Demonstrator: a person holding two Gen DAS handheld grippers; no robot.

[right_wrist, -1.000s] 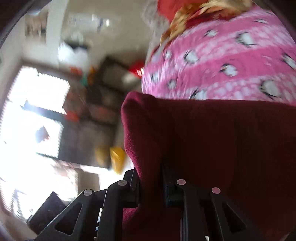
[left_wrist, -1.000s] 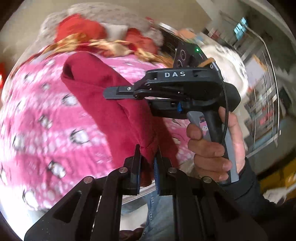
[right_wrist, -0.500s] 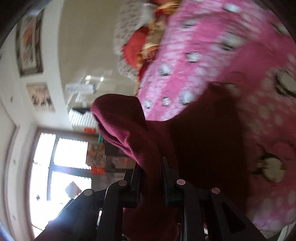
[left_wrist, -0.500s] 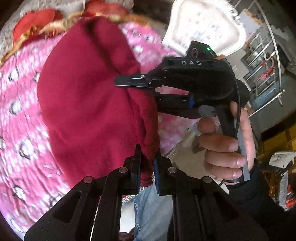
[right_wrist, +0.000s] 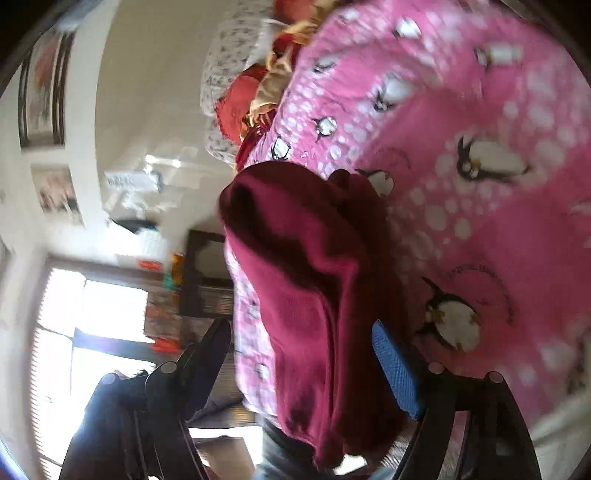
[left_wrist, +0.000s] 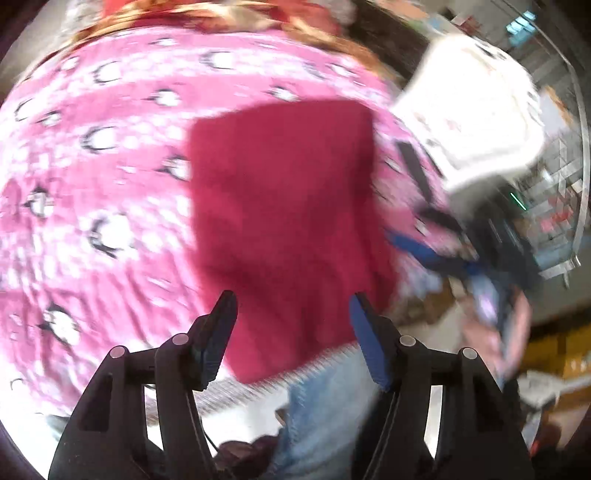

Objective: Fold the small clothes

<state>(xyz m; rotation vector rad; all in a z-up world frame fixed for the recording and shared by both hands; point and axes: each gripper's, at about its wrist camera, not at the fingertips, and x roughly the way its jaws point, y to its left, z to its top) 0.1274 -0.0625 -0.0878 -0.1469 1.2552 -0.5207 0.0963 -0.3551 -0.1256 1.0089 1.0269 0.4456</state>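
Observation:
A dark red small garment (left_wrist: 291,221) lies folded as a rough rectangle on the pink penguin-print blanket (left_wrist: 103,177). My left gripper (left_wrist: 291,314) is open, its fingers spread just above the garment's near edge, holding nothing. In the right wrist view the same red garment (right_wrist: 306,295) lies bunched at the blanket's (right_wrist: 480,221) edge. My right gripper (right_wrist: 303,343) is open, fingers either side of the cloth, not clamped on it. The right gripper also shows blurred at the right of the left wrist view (left_wrist: 491,243).
A red and gold cloth (left_wrist: 207,14) lies at the blanket's far end. A white ornate chair back (left_wrist: 472,110) stands to the right. The person's jeans (left_wrist: 325,417) are at the blanket's near edge. A window (right_wrist: 92,332) and dark furniture (right_wrist: 207,273) are beyond the left side.
Both grippers have opened and let go of the red garment. It went from hanging in the air to lying folded on the blanket. The right gripper has drawn away to the right.

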